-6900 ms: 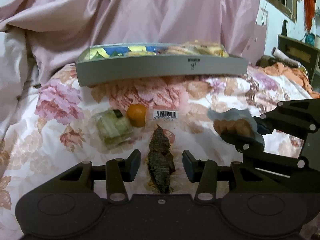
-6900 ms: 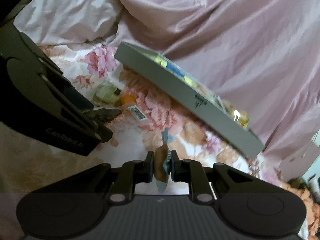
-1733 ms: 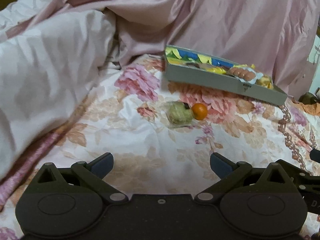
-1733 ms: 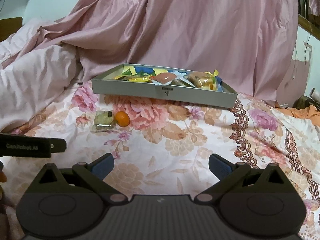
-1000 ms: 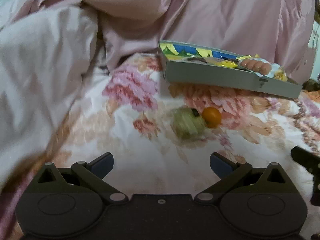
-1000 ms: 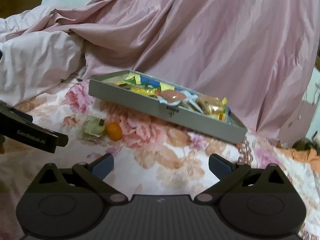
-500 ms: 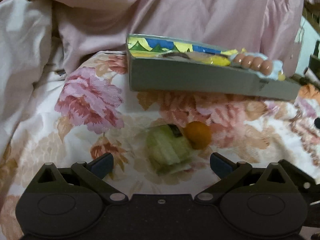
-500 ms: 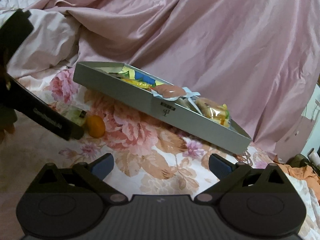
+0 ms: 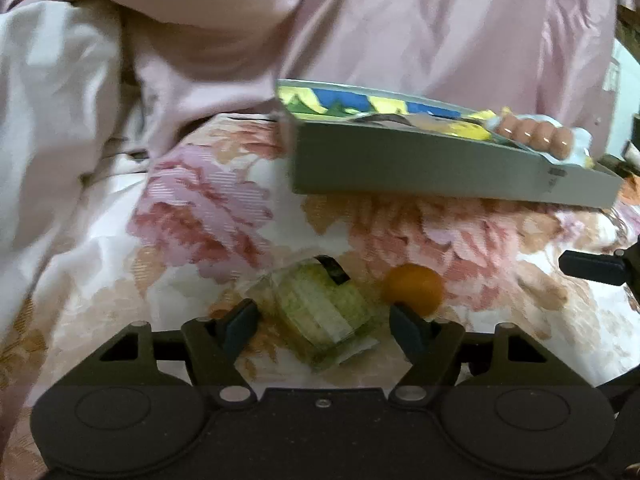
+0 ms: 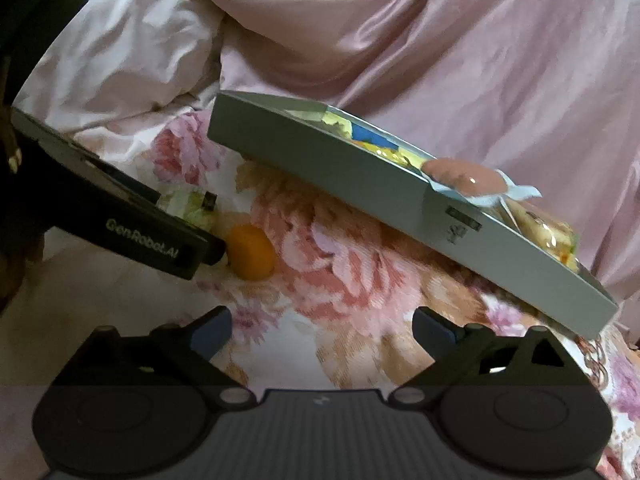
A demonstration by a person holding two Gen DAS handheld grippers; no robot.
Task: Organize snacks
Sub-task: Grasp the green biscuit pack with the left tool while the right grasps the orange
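A green wrapped snack [image 9: 320,312] lies on the floral bedspread between the fingers of my left gripper [image 9: 324,326]. The jaws are open, narrowed to a little wider than the packet. A small orange snack [image 9: 414,288] sits just right of it, by the right fingertip. The grey snack box [image 9: 440,172] stands behind, holding several packets. My right gripper [image 10: 322,330] hangs open over bare bedspread with nothing in it. In the right wrist view the orange snack [image 10: 251,258] lies ahead-left, and the green snack [image 10: 192,206] is half hidden behind the left gripper's finger [image 10: 160,240].
The grey box [image 10: 360,176] lies across the right wrist view, with a pink sausage packet [image 10: 464,178] on its near rim. Pink satin bedding [image 9: 400,32] is heaped behind and to the left. One finger of the right gripper [image 9: 592,266] shows at the right edge.
My left gripper has come forward and down onto the green snack, and its jaws have narrowed from wide open. The right gripper has moved closer to the box and the orange snack.
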